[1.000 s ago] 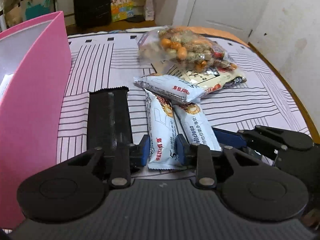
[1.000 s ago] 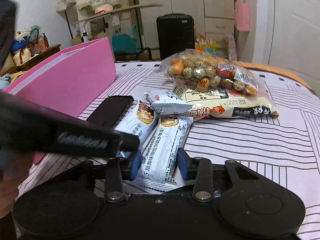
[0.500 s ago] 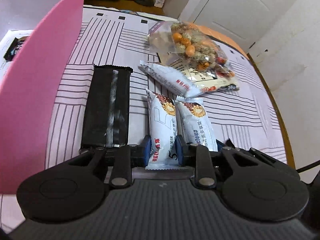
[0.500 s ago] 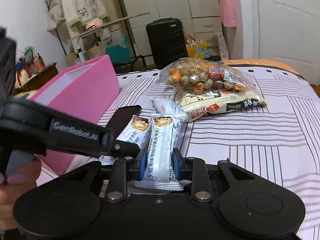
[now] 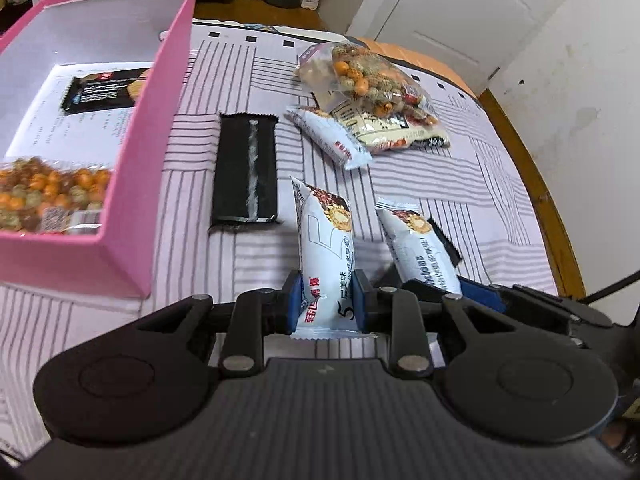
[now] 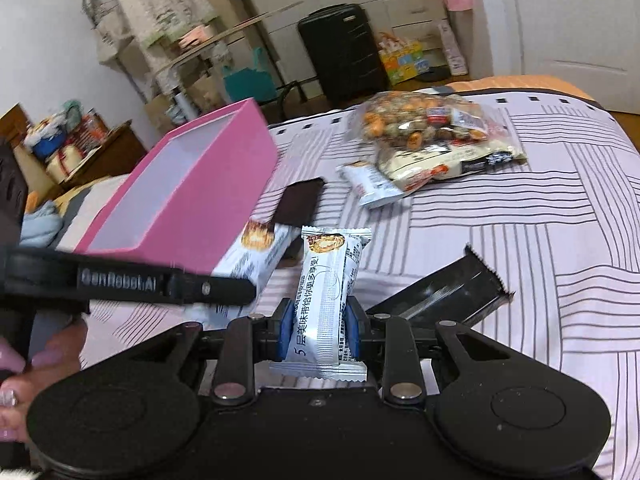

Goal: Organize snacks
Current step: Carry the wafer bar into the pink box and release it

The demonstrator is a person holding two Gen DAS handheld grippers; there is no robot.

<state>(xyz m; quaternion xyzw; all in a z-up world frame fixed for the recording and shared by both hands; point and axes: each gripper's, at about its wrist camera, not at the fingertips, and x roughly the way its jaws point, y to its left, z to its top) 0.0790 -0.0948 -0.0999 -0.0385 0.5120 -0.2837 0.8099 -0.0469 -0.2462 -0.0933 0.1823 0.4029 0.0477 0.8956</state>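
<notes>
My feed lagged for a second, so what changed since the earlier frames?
Both tools rose off the cloth, each lifting its white wafer packet: left tool, left packet; right tool, right packet. The pink box interior is now visible. The black packet and peanut bag stayed put.

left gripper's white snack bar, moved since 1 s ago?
Yes. The white snack bar, clamped in the left gripper, has lifted off the striped cloth.

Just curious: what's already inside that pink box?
Inside the pink box lie a dark snack packet and a clear bag of nuts. The near wall hides the rest.
</notes>
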